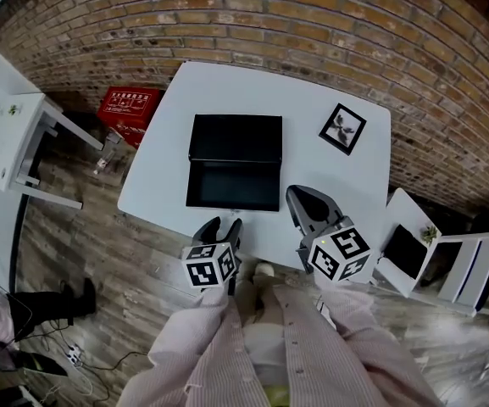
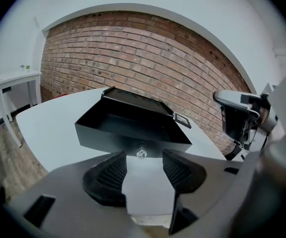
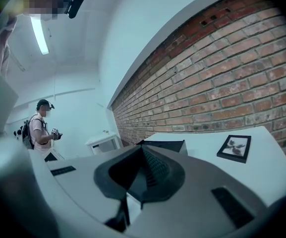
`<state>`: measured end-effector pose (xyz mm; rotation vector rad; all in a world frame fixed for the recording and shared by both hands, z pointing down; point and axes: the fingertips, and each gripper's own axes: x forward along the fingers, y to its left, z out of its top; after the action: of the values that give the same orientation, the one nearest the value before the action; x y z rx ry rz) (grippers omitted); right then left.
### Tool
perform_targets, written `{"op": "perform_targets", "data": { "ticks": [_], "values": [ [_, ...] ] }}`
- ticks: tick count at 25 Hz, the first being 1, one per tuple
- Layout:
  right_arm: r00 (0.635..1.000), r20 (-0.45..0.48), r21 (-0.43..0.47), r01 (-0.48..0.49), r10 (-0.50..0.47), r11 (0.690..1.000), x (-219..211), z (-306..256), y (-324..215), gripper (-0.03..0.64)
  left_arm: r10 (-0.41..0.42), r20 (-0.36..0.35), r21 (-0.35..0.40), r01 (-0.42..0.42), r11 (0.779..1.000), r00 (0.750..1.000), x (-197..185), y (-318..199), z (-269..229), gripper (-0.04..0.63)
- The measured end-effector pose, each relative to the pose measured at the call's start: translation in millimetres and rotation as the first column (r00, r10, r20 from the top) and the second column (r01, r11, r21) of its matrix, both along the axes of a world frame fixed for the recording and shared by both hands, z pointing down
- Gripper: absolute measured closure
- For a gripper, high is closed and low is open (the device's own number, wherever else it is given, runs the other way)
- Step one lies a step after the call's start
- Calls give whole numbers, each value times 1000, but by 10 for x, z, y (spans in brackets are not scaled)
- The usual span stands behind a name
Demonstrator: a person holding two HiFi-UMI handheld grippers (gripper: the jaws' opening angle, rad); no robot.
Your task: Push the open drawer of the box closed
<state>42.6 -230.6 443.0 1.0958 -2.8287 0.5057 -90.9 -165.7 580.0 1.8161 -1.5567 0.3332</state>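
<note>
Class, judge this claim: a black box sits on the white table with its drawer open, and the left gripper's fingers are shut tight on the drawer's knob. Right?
No. The left gripper view shows the left gripper with its fingers apart, gripping nothing; the small clear knob sits just ahead. The rest stands.

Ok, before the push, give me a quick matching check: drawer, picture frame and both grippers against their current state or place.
Things:
1. drawer
2. picture frame
3. left gripper
4. right gripper

States or places:
A. jaws together
B. pulled out of the black box
C. jaws apart, facing the front knob
D. flat on the white table, right of the drawer

Pairs: 1-B; 2-D; 3-C; 4-A
</note>
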Motion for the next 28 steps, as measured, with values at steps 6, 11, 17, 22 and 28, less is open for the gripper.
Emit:
{"op": "perform_targets", "data": {
  "ticks": [6, 11, 17, 22, 28],
  "values": [
    [1000, -4, -27, -14, 14, 1000, 16, 61, -54, 614, 23, -1, -47, -23, 999, 1000, 43, -65, 139, 409],
    [999, -5, -48, -43, 43, 998, 55, 100, -116, 614, 51, -9, -76, -51, 996, 999, 85, -119, 217, 437],
    [998, -5, -63, -63, 63, 996, 104, 154, -169, 614, 45, -19, -89, -47, 995, 999, 94, -176, 261, 464],
    [997, -2, -72, -73, 73, 995, 129, 170, -196, 614, 40, -5, -100, -41, 994, 999, 64, -204, 263, 524],
    [997, 0, -74, -75, 76, 994, 116, 173, -238, 614, 54, 14, -113, -52, 992, 998, 59, -211, 267, 532]
  ]
}}
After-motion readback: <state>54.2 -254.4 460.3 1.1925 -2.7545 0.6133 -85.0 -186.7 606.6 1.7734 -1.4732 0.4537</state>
